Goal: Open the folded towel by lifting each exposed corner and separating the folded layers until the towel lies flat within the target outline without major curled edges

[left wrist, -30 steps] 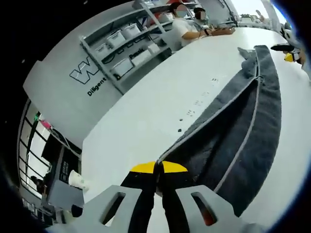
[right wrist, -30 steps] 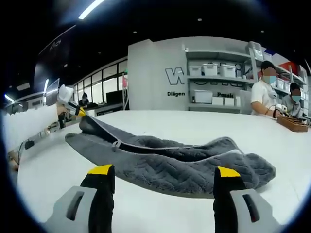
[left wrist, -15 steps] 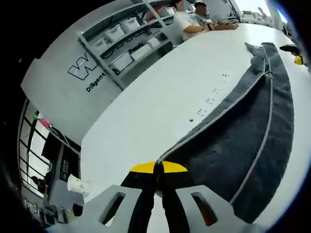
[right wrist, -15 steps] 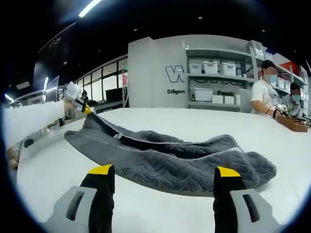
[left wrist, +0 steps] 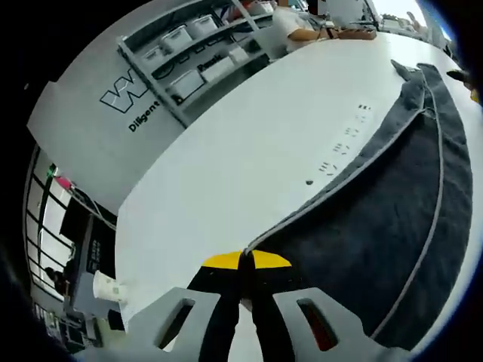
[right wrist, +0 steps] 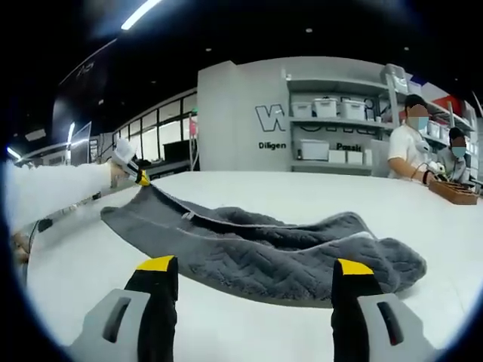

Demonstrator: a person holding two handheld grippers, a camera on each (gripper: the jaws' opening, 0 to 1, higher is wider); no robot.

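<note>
— Lifted a bit higher, hasn't it? That corner of the towel (right wrist: 256,253) has come up and away from the heap since a second ago, and the top layer is drawn out straighter.

— Yes. The left tool (left wrist: 243,260) has its yellow tips pressed together on the pale-trimmed corner, holding it clear of the white worktop (left wrist: 249,158).

— And the right tool (right wrist: 255,273)?

— Wide apart, nothing between the jaws, hanging just near the towel's bunched end. From there you see the left tool (right wrist: 140,177) far off on the left, with the grey cloth sloping down from it.

— The rest of the towel?

— Lying in folds on the worktop (right wrist: 317,197). Shelves with bins (right wrist: 326,108) stand behind, two people at the far right.
</note>
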